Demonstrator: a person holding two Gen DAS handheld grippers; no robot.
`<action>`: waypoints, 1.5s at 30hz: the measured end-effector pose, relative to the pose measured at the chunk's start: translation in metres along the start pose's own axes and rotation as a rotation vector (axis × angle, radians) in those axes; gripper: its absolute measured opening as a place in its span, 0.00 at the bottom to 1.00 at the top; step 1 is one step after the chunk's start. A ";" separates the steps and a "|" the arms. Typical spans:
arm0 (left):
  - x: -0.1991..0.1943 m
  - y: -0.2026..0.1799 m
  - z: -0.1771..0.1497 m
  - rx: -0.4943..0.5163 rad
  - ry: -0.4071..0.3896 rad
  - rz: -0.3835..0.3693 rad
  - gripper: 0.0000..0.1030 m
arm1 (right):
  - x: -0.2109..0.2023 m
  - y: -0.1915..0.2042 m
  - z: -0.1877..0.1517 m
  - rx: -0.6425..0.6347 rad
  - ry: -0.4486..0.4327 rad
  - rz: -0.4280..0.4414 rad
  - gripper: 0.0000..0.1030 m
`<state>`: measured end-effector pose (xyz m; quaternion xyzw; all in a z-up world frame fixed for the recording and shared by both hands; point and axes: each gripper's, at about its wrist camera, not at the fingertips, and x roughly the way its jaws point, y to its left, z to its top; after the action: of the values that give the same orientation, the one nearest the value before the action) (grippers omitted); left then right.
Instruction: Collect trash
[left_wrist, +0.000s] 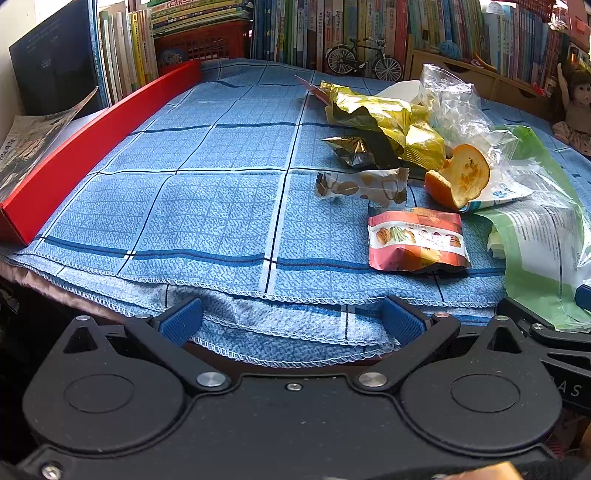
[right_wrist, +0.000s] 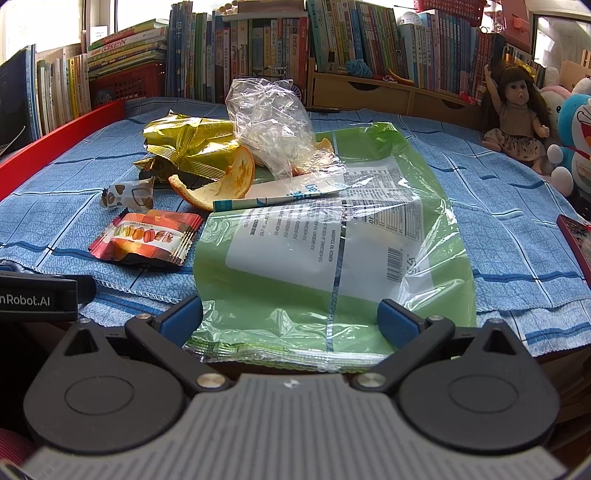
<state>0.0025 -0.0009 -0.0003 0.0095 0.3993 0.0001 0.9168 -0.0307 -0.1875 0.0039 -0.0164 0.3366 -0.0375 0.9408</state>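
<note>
Left gripper (left_wrist: 291, 321) hung apart at cloth (left_wrist: 207, 206) edge, trash pile ahead-right. Right gripper (right_wrist: 290, 319) gaped, green bag (right_wrist: 332, 266) end between fingers; orange peel (right_wrist: 221, 181), macaron packet (right_wrist: 146, 236) ahead-left.

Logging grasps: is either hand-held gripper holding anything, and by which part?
Nothing held. Left hand-held gripper open over the tablecloth edge; right hand-held gripper open astride the green bag.

Green bag (right_wrist: 332, 236) between spread fingers (right_wrist: 183, 317)
</note>
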 end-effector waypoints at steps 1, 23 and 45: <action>0.000 0.000 0.000 0.000 0.000 0.000 1.00 | 0.000 0.000 0.000 0.000 0.000 0.000 1.00; 0.001 0.000 0.000 0.001 -0.009 0.000 1.00 | 0.003 0.001 0.001 0.011 -0.001 -0.010 1.00; -0.015 0.008 -0.012 0.044 -0.094 -0.094 0.88 | -0.027 -0.017 -0.006 0.010 -0.187 0.031 1.00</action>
<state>-0.0163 0.0070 0.0030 0.0109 0.3556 -0.0521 0.9331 -0.0559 -0.2021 0.0171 -0.0098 0.2472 -0.0232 0.9686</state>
